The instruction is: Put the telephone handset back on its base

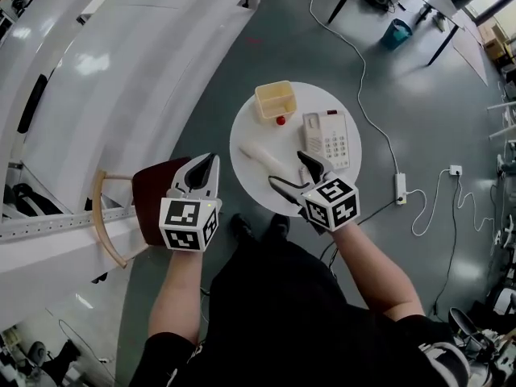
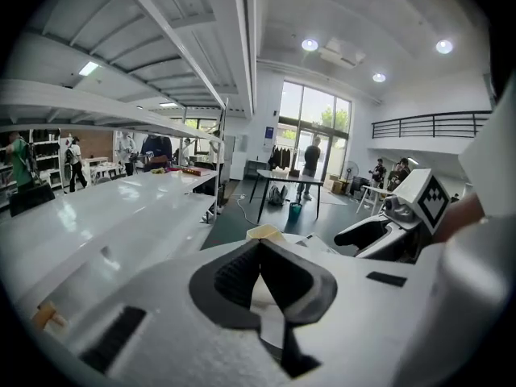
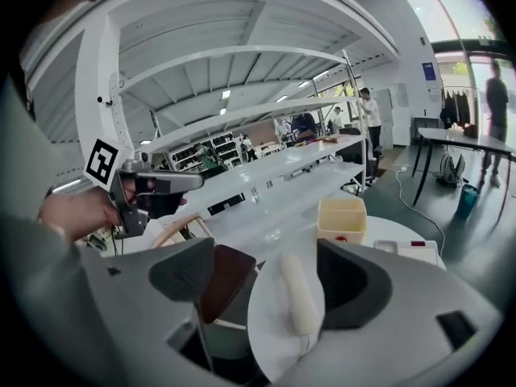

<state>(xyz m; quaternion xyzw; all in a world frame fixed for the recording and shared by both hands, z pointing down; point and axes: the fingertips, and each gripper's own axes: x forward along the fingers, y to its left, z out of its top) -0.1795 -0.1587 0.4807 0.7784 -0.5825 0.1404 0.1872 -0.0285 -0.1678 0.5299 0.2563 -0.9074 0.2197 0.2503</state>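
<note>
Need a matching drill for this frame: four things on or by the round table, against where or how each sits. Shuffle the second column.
Column one
1. handset
2. phone base
3. box
4. chair

Column two
A. on the floor beside the table, dark red seat
B. at the table's far edge, cream, open top
C. lying flat on the table, off its cradle
D. at the table's right side, keypad facing up

Pairs: 1-C, 2-D, 3-B, 4-A
</note>
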